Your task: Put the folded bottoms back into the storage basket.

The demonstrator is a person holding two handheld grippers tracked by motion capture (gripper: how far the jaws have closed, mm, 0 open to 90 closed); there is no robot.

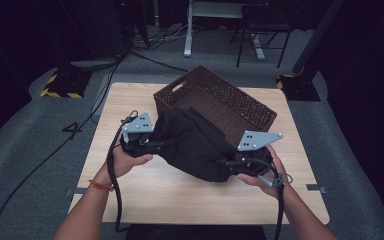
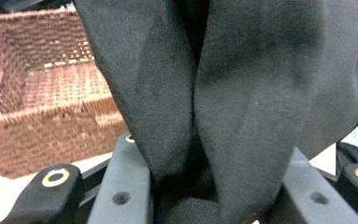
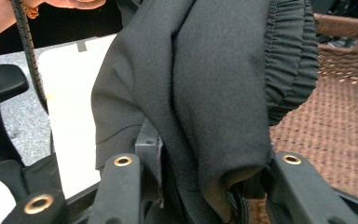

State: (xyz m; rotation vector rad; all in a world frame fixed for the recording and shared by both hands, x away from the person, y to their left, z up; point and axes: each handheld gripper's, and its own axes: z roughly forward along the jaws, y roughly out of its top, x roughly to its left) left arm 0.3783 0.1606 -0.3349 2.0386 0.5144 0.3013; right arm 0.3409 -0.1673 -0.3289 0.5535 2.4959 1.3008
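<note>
Black garment (image 1: pixel 195 145) bunched and held up between both grippers, hanging over the near wall of the wicker basket (image 1: pixel 260 112), roughly at table centre. Left gripper (image 1: pixel 152 141) clamped on the garment's 9 o'clock end; seen in the left gripper view with folds of cloth (image 2: pixel 242 107) wedged deep between the jaws. Right gripper (image 1: pixel 225 162) clamped on the 4 o'clock end; seen in the right gripper view with cloth and a ribbed elastic band (image 3: pixel 289 56) draped across the jaws, pinched at the base. Basket toward 12 to 1 o'clock of the table (image 1: pixel 145 195), looking bare inside where the woven floor shows (image 3: pixel 326 121).

Judged progress: pick-up done, folding or bundling apparently done too, since the garment sits as a compact wad rather than spread flat. Transfer about midway: upper edge of the bundle already overlapping the basket's near rim, bulk hanging on the near side above the tabletop. Left to do, by the look of it: carry forward toward 1 o'clock, lower past the rim, open both jaws, withdraw. Hard to tell whether any fabric already touches the basket floor.
</note>
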